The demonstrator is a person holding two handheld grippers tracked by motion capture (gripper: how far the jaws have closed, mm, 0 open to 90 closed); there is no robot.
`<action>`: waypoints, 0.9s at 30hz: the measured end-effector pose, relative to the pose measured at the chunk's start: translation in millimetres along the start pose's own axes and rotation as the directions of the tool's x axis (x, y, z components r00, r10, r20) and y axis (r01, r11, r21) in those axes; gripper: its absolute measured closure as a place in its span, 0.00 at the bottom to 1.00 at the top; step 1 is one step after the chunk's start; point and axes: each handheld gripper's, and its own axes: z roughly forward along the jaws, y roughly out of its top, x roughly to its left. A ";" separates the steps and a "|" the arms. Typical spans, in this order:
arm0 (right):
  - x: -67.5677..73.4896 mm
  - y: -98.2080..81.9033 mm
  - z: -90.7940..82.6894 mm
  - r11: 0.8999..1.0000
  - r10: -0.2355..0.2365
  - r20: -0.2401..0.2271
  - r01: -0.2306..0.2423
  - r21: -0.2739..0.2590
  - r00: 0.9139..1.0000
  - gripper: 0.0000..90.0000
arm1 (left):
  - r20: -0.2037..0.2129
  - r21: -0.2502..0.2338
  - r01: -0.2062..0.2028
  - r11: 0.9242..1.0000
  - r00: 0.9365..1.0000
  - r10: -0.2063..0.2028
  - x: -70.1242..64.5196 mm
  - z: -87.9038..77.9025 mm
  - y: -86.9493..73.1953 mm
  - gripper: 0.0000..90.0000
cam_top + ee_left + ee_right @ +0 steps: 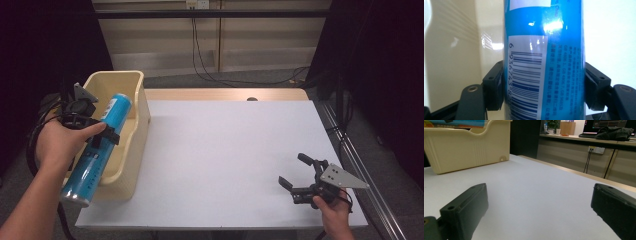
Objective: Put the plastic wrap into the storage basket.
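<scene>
High view overhead; right gripper view low; both share bin (pixel 131 131).

Tongs (pixel 539 212) gape over white table (pixel 536 195); cream bin (pixel 466 147) beyond, contents perhaps blue.

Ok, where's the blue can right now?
In the high view the blue can is at the table's left edge, clamped in the left tool and tilted over the cream plastic bin; its lower end sticks out past the bin's near side.
</scene>
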 end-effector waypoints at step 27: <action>0.5 -0.1 0.2 1.000 -0.005 -0.003 0.005 0.004 1.000 0.01 | 0.108 -0.086 -0.038 0.996 0.993 0.047 -22.7 -17.9 10.2 0.29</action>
